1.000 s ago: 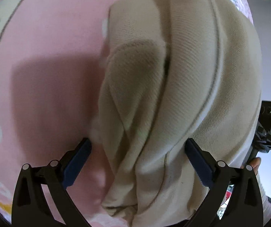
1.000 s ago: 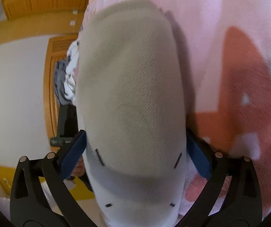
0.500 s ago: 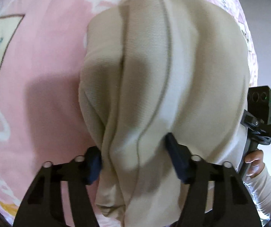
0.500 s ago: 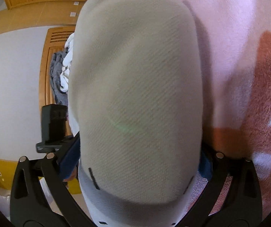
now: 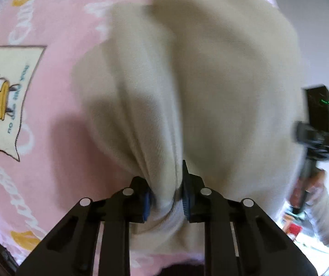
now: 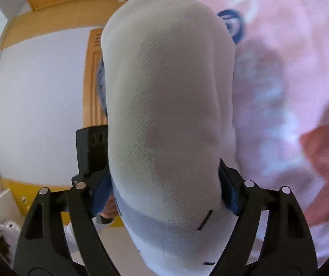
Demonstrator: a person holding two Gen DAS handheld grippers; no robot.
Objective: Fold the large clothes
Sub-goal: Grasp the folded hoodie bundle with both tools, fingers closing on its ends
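A large beige knit garment [image 5: 198, 80] lies on a pink printed blanket [image 5: 49, 23]. My left gripper [image 5: 165, 197] points steeply down, its jaws closing, and a bunched fold of the garment is pinched between the blue pads. In the right wrist view, the same garment [image 6: 169, 92] drapes over my right gripper [image 6: 165, 191]. Its jaws are closing too, with the pads pressing the cloth's two sides near a grey band. The right gripper's body [image 5: 318, 124] and the hand [image 5: 311, 184] holding it show at the left view's right edge.
The pink blanket [image 6: 290, 69] covers the surface under and right of the garment. A white cartoon patch [image 5: 5, 99] lies on it to the left. Behind are a white wall [image 6: 38, 103], a wooden door [image 6: 90, 80] and the left gripper's black body [image 6: 90, 149].
Both grippers have risen with the garment. The left jaws went from wide apart to pinching a gathered fold. The right jaws narrowed onto the cloth's sides.
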